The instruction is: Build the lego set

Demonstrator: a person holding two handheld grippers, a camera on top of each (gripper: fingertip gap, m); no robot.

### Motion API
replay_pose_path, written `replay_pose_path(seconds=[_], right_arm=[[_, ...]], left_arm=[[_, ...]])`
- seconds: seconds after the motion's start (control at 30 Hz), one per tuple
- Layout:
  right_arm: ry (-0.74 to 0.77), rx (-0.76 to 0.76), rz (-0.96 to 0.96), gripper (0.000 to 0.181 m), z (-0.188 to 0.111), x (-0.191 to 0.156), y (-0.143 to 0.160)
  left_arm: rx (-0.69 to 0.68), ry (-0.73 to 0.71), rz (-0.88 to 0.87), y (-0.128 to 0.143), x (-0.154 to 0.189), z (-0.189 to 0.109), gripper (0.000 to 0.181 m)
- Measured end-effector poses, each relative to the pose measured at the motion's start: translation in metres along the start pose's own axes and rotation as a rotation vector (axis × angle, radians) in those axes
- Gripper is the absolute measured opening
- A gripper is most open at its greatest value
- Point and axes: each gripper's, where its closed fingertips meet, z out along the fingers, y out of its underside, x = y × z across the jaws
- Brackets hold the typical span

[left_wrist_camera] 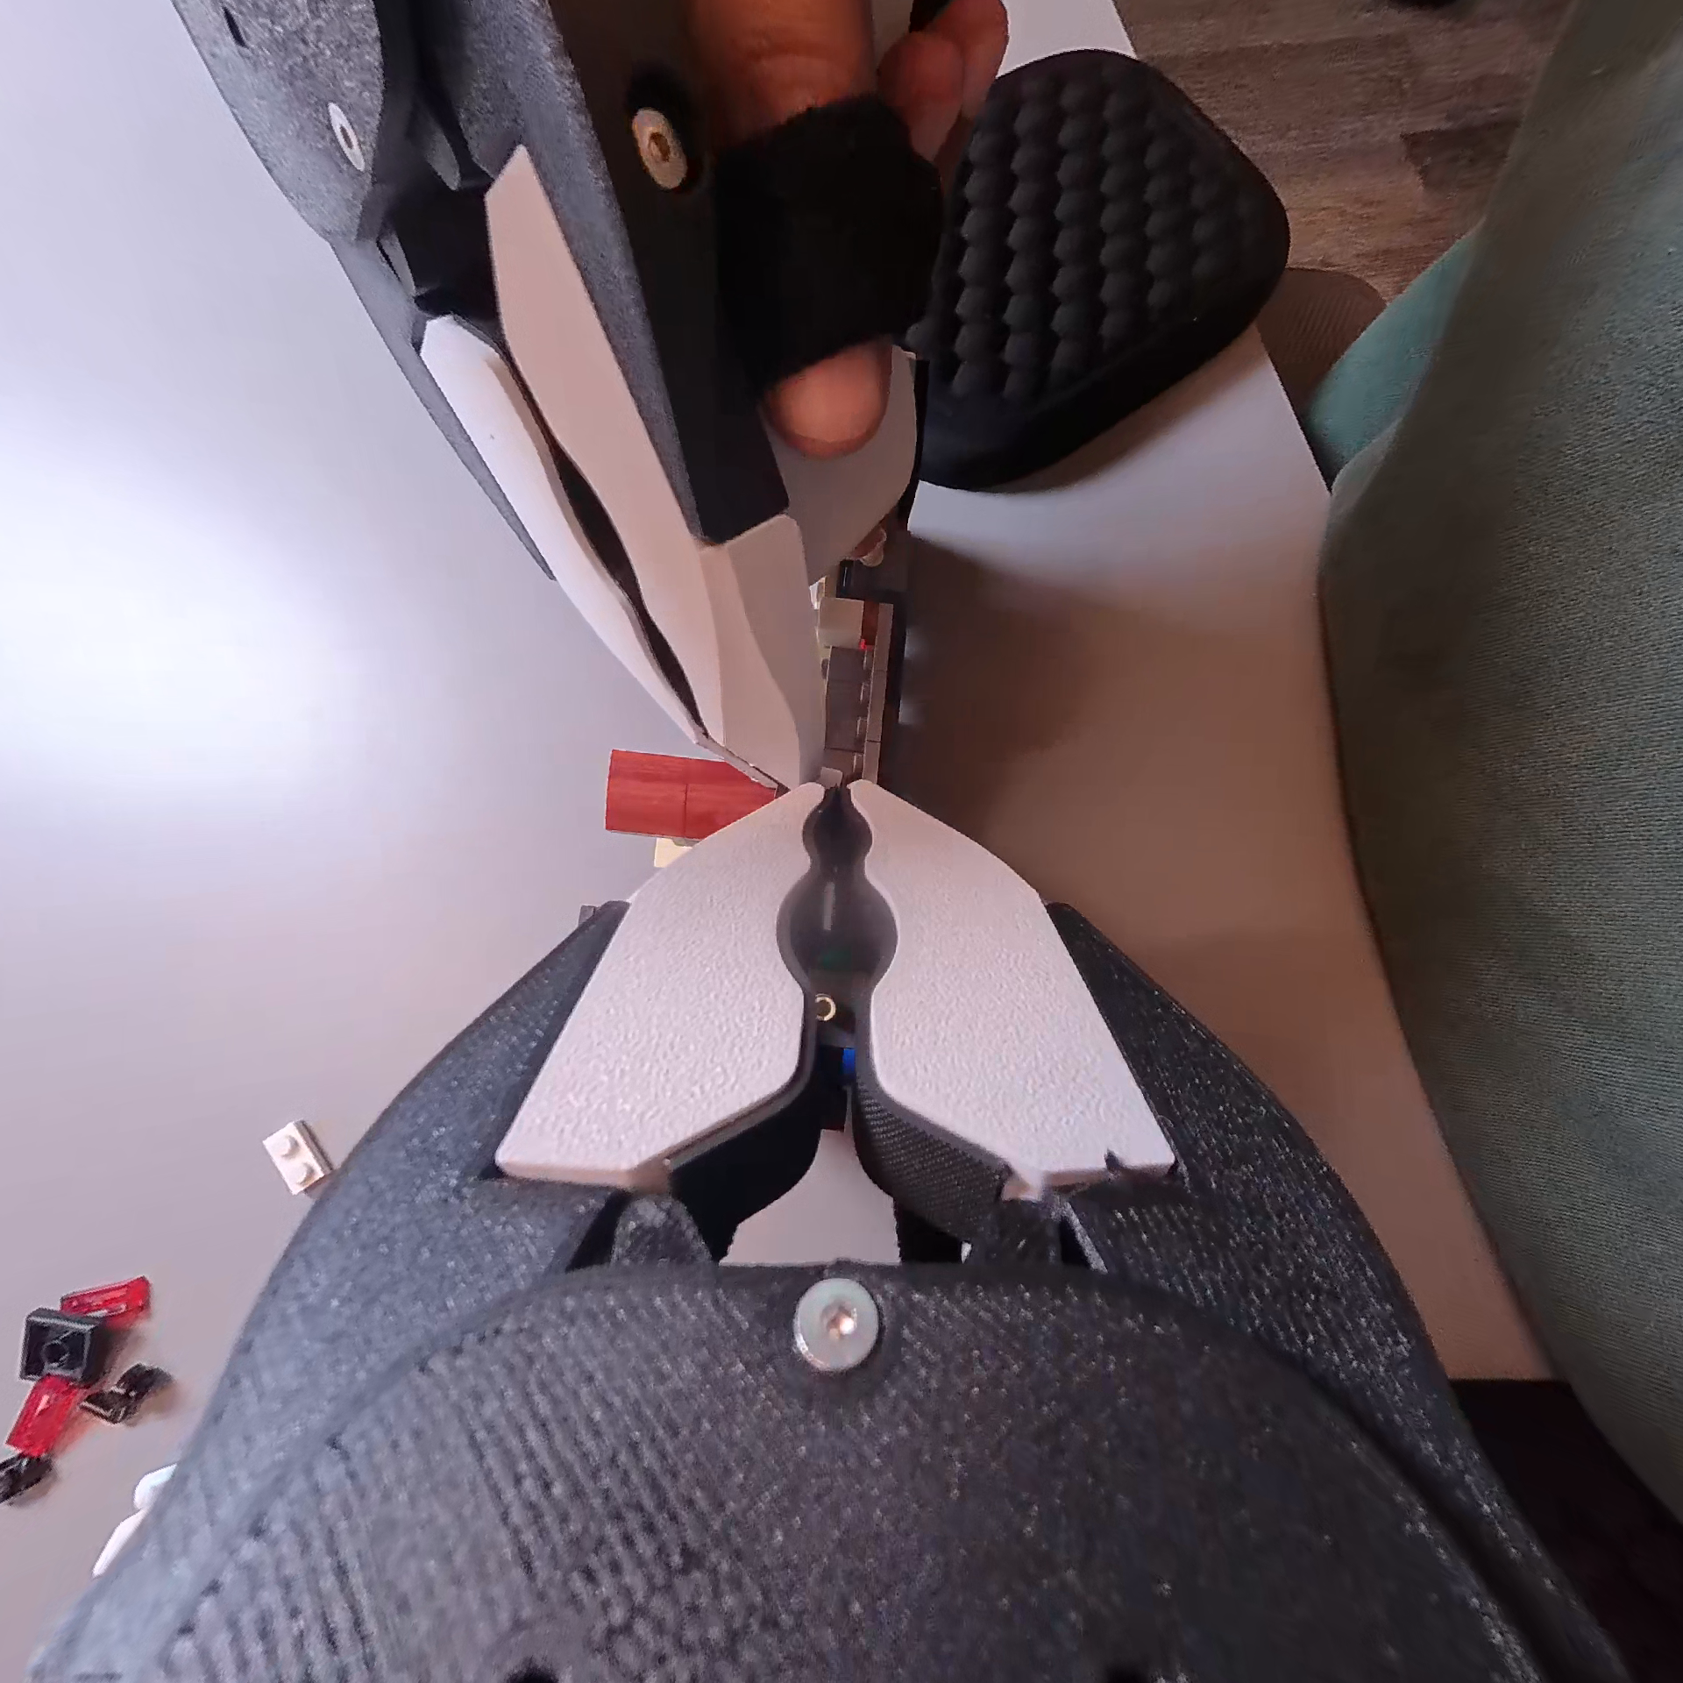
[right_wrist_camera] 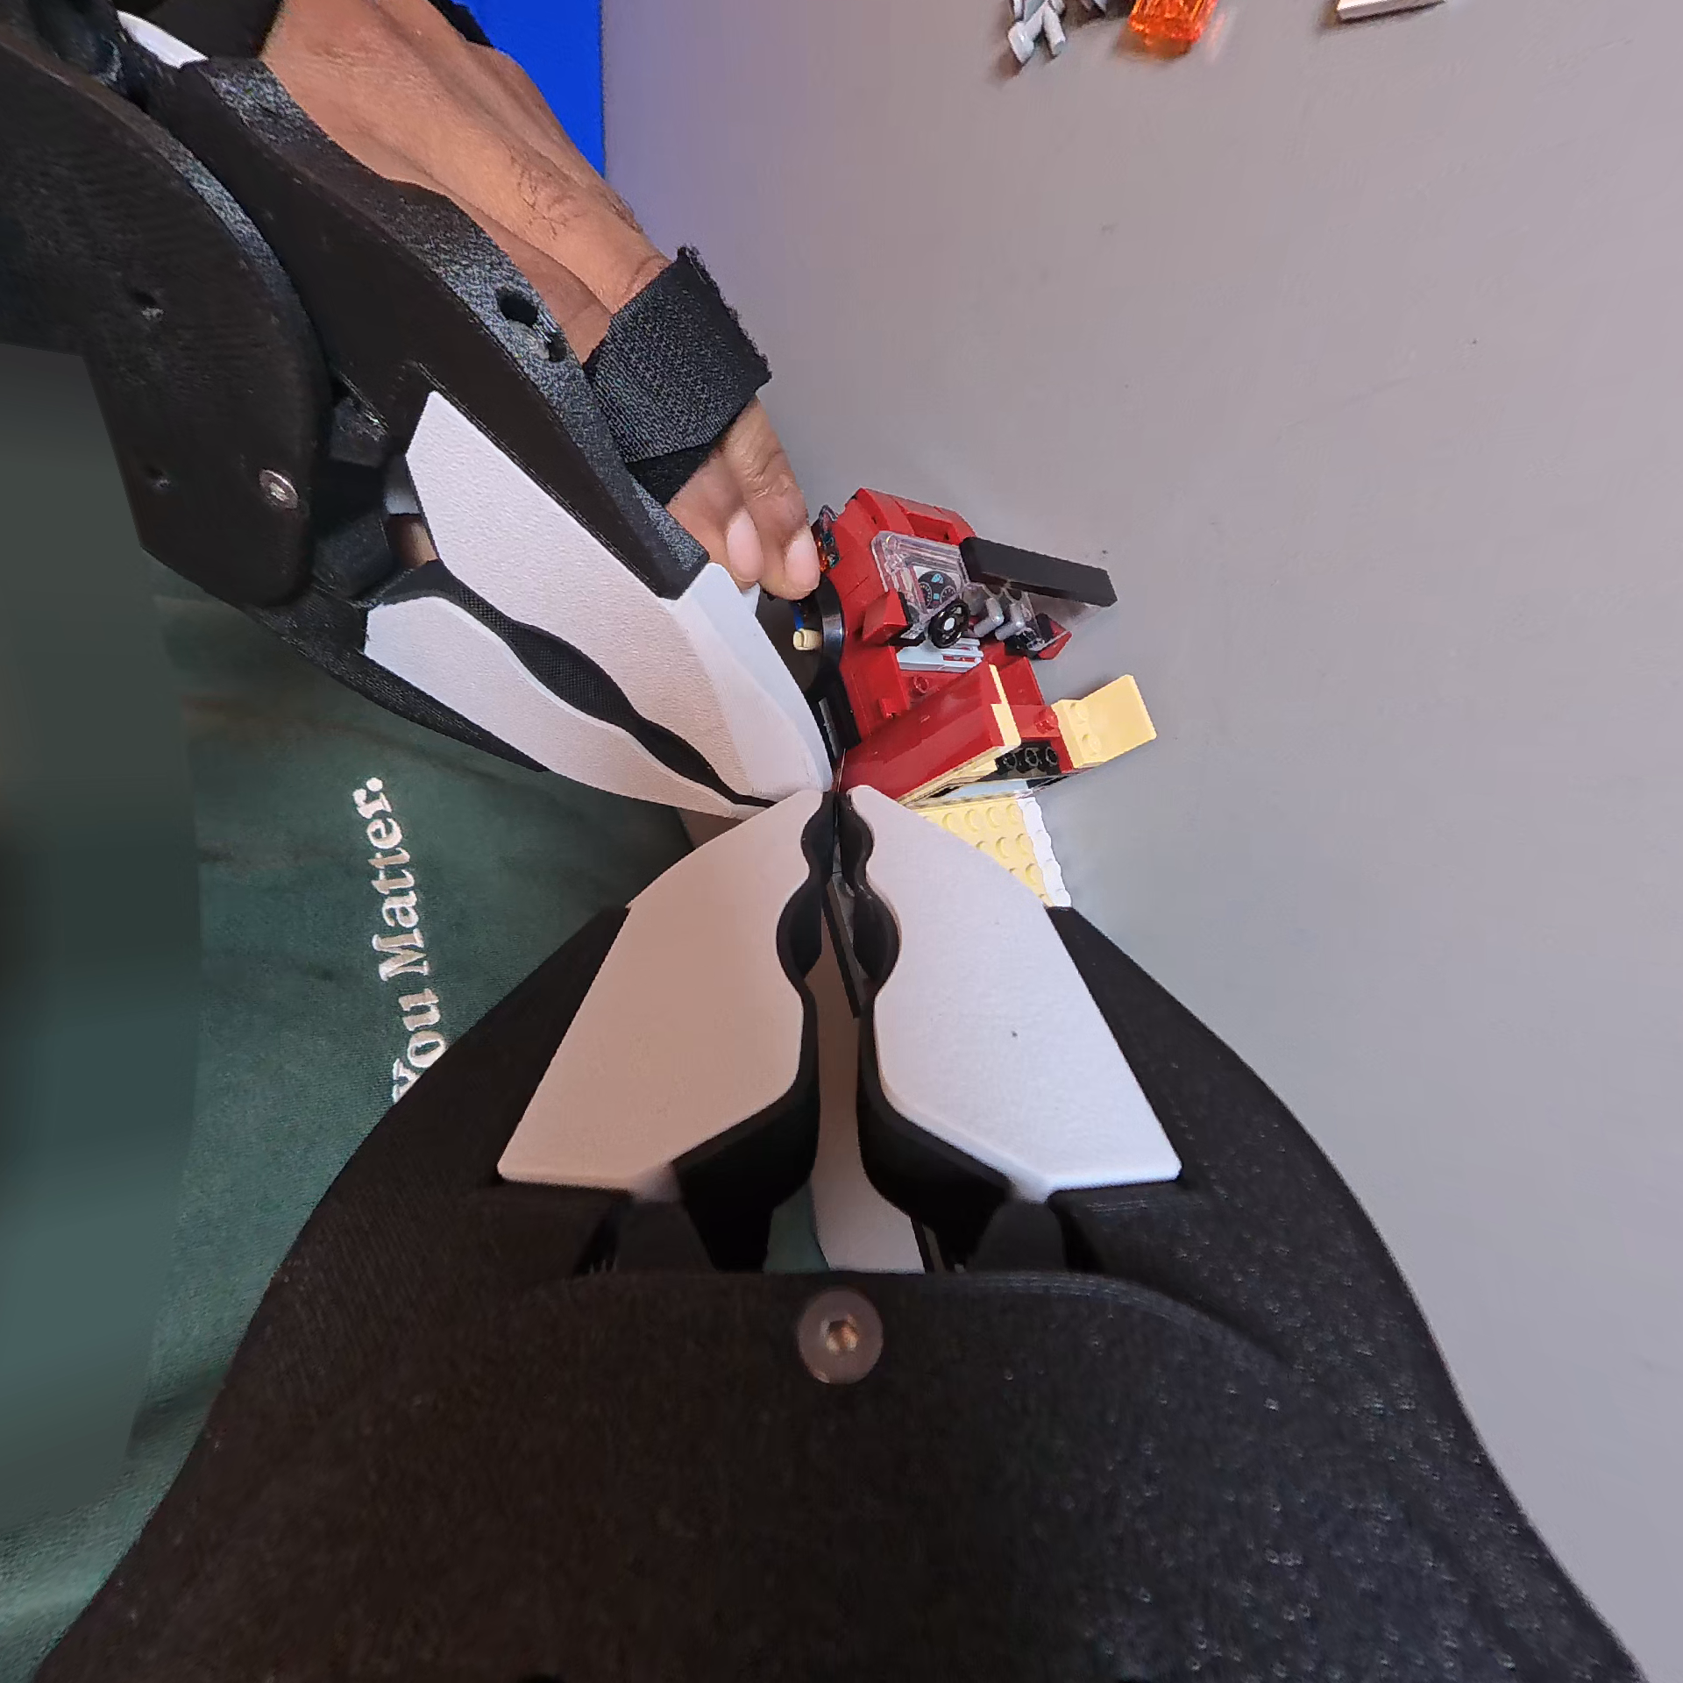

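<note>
Two hand-held grippers (left_wrist_camera: 842, 792) (right_wrist_camera: 840, 801), one lego model (right_wrist_camera: 947, 674)

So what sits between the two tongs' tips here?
Nothing loose: in the right wrist view the right tongs and left tongs meet tip to tip against the red lego car.

A desk setting, likely an office: grey tabletop (left_wrist_camera: 182, 546), black wrist rest (left_wrist_camera: 1093, 264).

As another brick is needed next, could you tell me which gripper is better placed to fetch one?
Left, probably. The white plate and red and black pieces lie beside the left gripper, while the right gripper seems clamped on the lego model, steadying it.
</note>
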Motion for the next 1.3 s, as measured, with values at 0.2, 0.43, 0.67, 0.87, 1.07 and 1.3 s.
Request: replay_pose_path(seconds=[0.2,0.43,0.67,0.87,1.07,1.3], right_arm=[[-0.020,-0.001,0.009,0.002,0.000,-0.002,0.000],[-0.038,-0.005,0.008,0.000,0.002,-0.004,0.000],[-0.029,-0.022,-0.034,0.000,0.003,-0.008,0.002],[-0.075,-0.019,-0.131,0.000,0.001,-0.023,0.003],[-0.028,-0.023,-0.115,0.000,0.000,-0.012,0.002],[0.003,-0.036,-0.077,0.000,0.003,-0.003,0.002]], left_arm=[[0.028,-0.053,0.058,0.001,-0.004,-0.004,0.000],[0.110,-0.139,0.032,0.005,-0.015,-0.027,0.000],[0.048,-0.132,0.057,0.021,-0.010,-0.019,0.000],[0.040,-0.128,0.070,0.022,-0.007,-0.015,0.000],[0.041,-0.128,0.066,0.022,-0.006,-0.015,0.000],[0.045,-0.127,0.062,0.022,-0.007,-0.015,0.000]])
